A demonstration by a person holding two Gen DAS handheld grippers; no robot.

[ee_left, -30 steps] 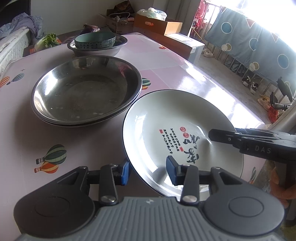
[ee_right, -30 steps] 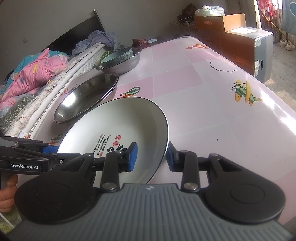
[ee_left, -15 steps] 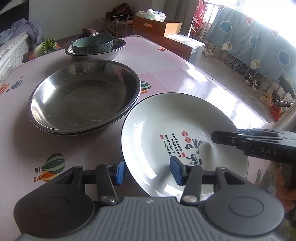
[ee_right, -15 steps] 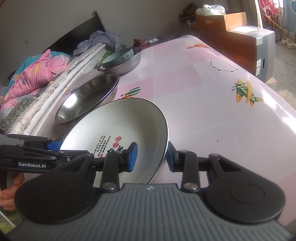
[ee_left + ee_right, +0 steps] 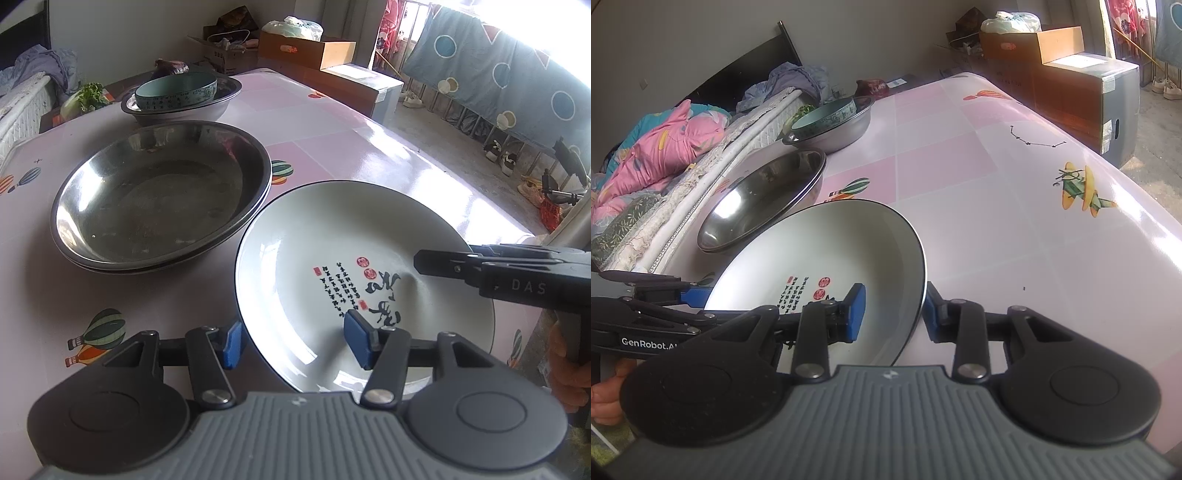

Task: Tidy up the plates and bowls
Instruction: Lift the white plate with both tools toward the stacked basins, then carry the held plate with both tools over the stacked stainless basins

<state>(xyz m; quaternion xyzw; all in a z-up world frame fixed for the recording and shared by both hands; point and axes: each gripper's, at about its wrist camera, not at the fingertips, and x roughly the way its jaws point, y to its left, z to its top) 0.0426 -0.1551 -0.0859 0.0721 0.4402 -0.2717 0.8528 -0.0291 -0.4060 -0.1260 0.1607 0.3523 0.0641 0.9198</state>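
Observation:
A white plate [image 5: 332,258] with a dark rim and red and black writing is near the table's front edge; it also shows in the right wrist view [image 5: 827,258]. My left gripper [image 5: 293,343] is open, its jaws straddling the plate's near-left rim. My right gripper [image 5: 894,314] is open, its jaws straddling the plate's right rim, and shows from the side in the left wrist view [image 5: 480,266]. Two stacked steel basins [image 5: 162,195] lie just behind the plate. A teal bowl [image 5: 175,90] sits in another steel basin [image 5: 221,99] farther back.
The pink tablecloth [image 5: 332,140] has balloon and plane prints. A bed with quilts [image 5: 657,155] runs along the table's left side. Cardboard boxes [image 5: 1071,66] stand past the far end. The table's right edge [image 5: 1145,199] drops to the floor.
Both grippers have stayed open around the plate's rim. The left view has drawn back and risen slightly; the plate sits a little lower and flatter than a second ago.

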